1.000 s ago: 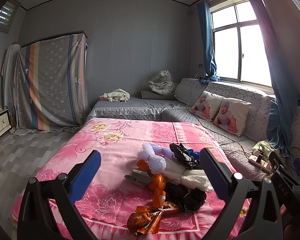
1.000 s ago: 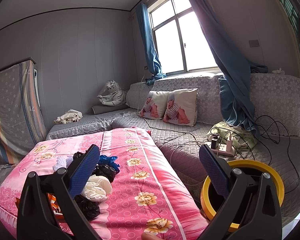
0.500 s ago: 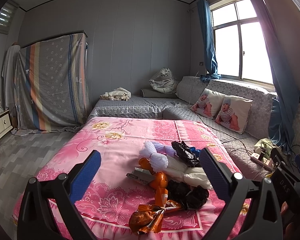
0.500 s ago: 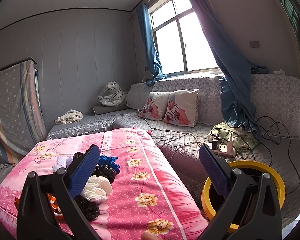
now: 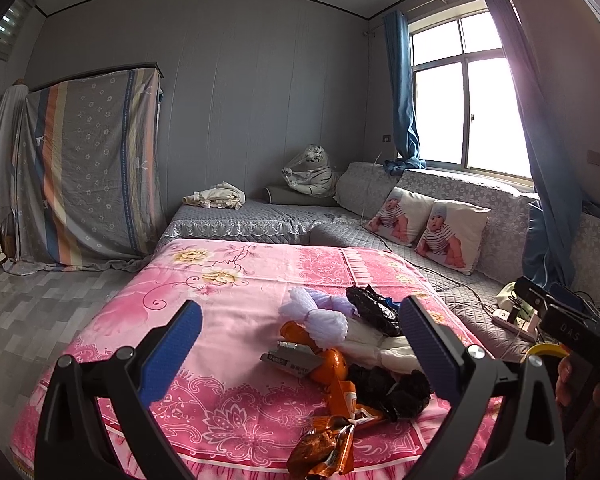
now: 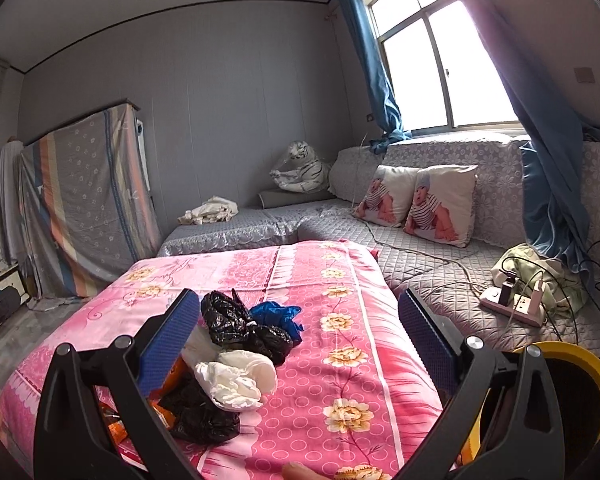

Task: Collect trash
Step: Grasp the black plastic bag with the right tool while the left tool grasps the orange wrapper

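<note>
A heap of trash lies on the pink flowered bedspread [image 5: 220, 280]: orange wrappers [image 5: 328, 440], a grey carton [image 5: 292, 358], white foam netting [image 5: 320, 316], crumpled white paper [image 6: 236, 376], black plastic bags [image 6: 236, 320] and a blue bag [image 6: 276, 314]. My left gripper [image 5: 300, 344] is open, held above the bed's near end with the heap between and beyond its fingers. My right gripper [image 6: 296, 334] is open too, over the bed's right side; its left finger [image 6: 168, 340] overlaps the heap. A yellow-rimmed bin [image 6: 580, 368] stands at the lower right.
A grey quilted sofa [image 6: 440, 264] wraps the bed's far and right sides, with two baby-print cushions [image 6: 420, 200], a toy tiger [image 6: 300, 168], a cloth pile [image 6: 212, 210] and a power strip with cables [image 6: 512, 300]. A sheet-draped wardrobe [image 5: 88, 168] stands left, beside grey floor [image 5: 40, 312].
Both views have shifted slightly: the right gripper has swung left toward the heap, so more trash shows between its fingers. Both grippers stay open, and the trash has not moved.
</note>
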